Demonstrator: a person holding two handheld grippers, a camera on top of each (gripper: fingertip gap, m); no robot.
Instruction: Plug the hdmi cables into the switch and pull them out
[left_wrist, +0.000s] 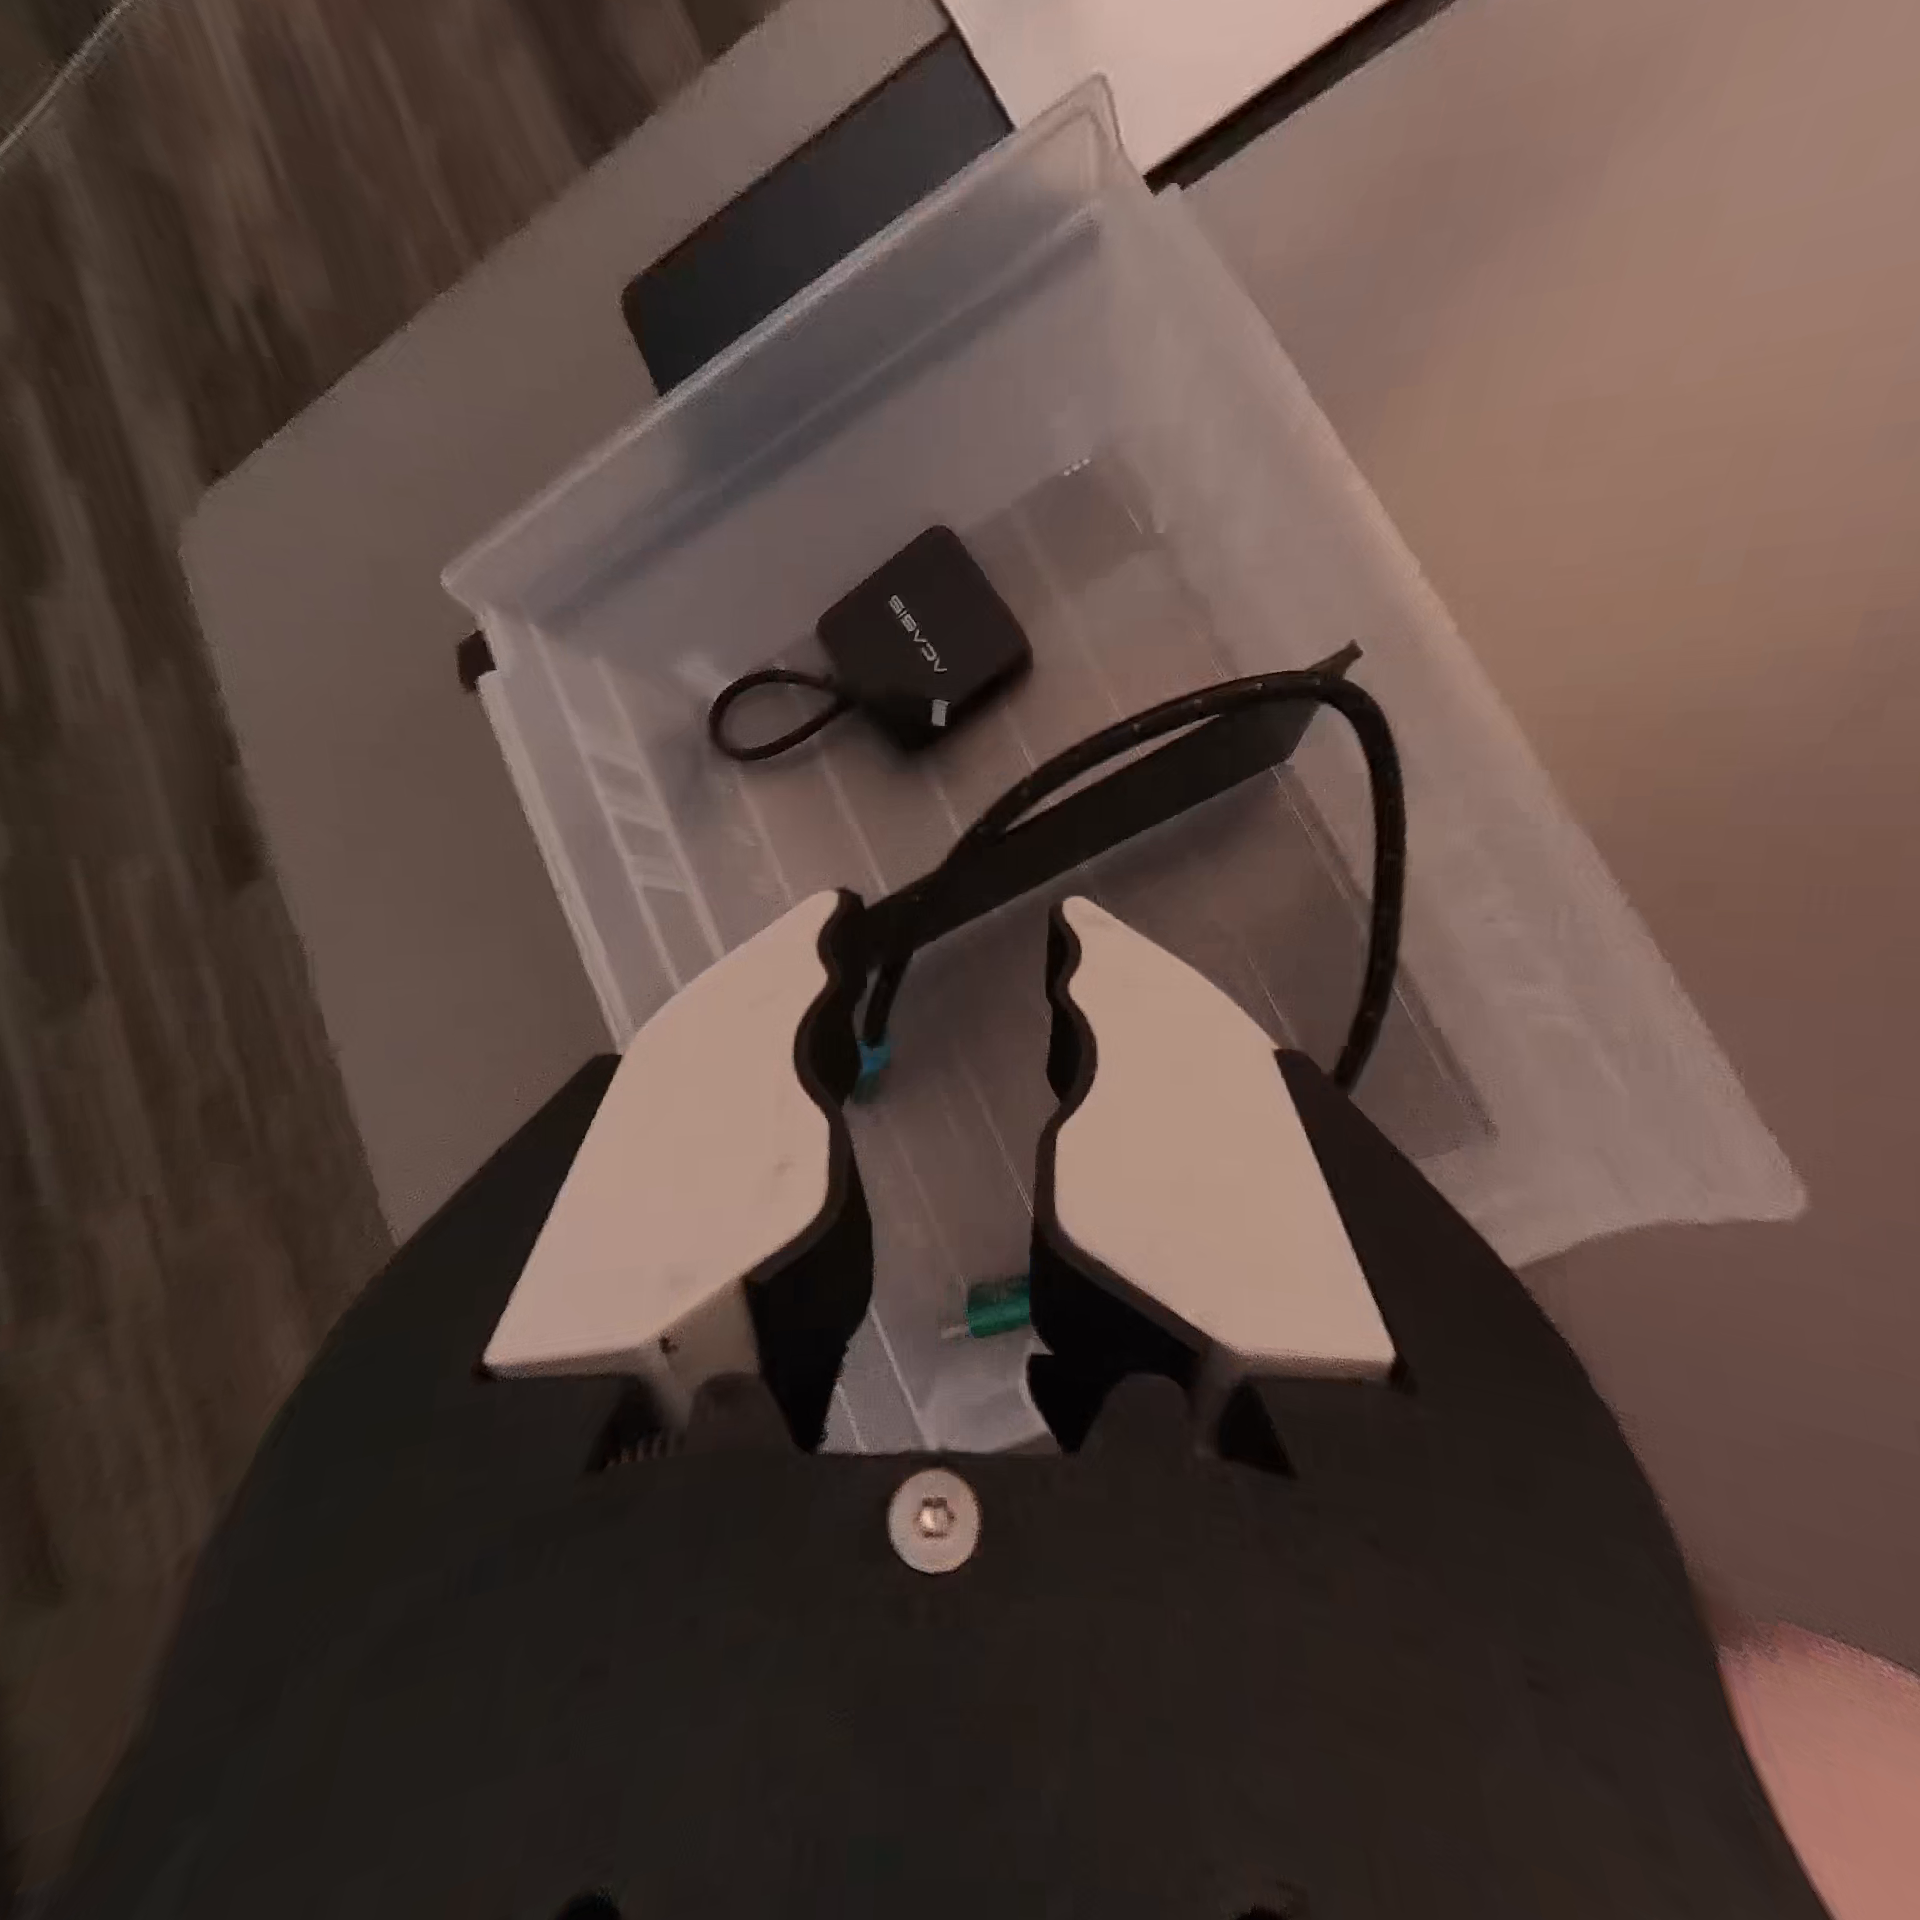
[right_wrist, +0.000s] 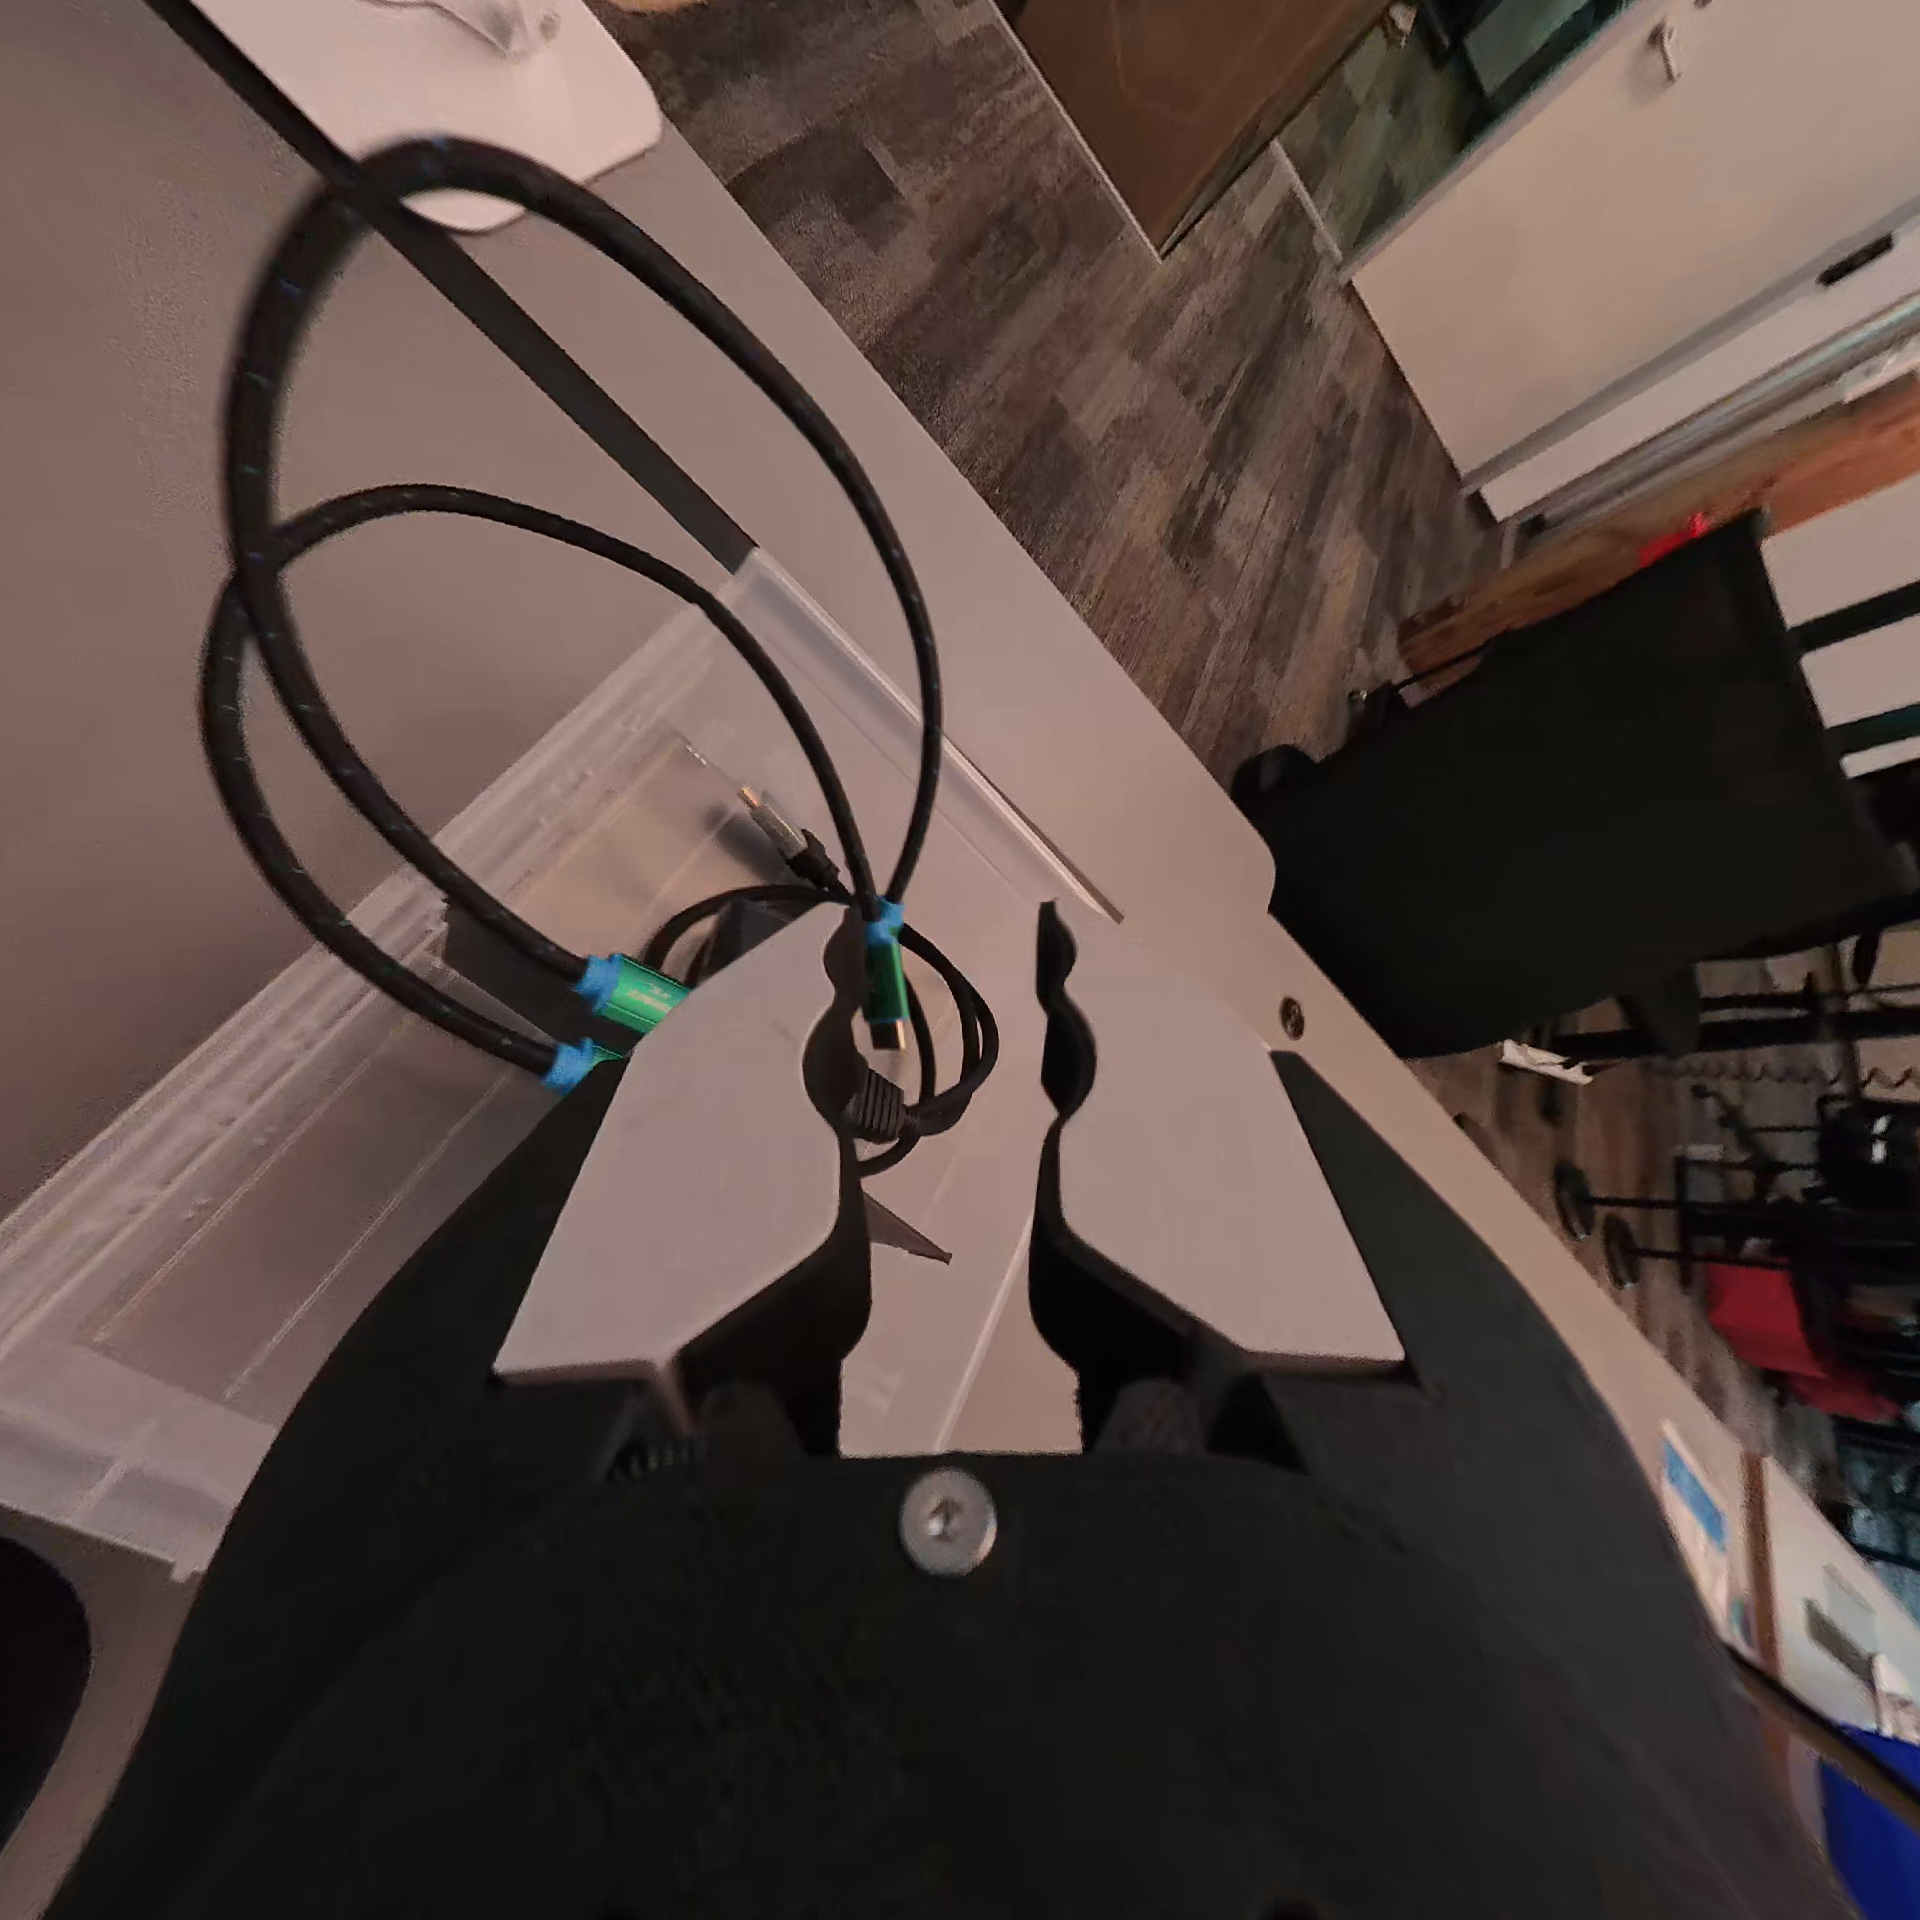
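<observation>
The left gripper (left_wrist: 951, 914) was seen with its jaws apart above a clear plastic bin (left_wrist: 810, 343) on the bench (left_wrist: 1558, 364). The black switch (left_wrist: 923, 636) lay on the bin floor at about 12 o'clock from the gripper. A black braided cable (left_wrist: 1195, 717) arched past the left finger toward 2 o'clock. The right gripper (right_wrist: 940, 914) was likewise held apart, nothing clamped. Green HDMI plugs (right_wrist: 885, 987) with blue collars were seen at its left fingertip, their cables (right_wrist: 582, 208) looping toward 11 o'clock.
</observation>
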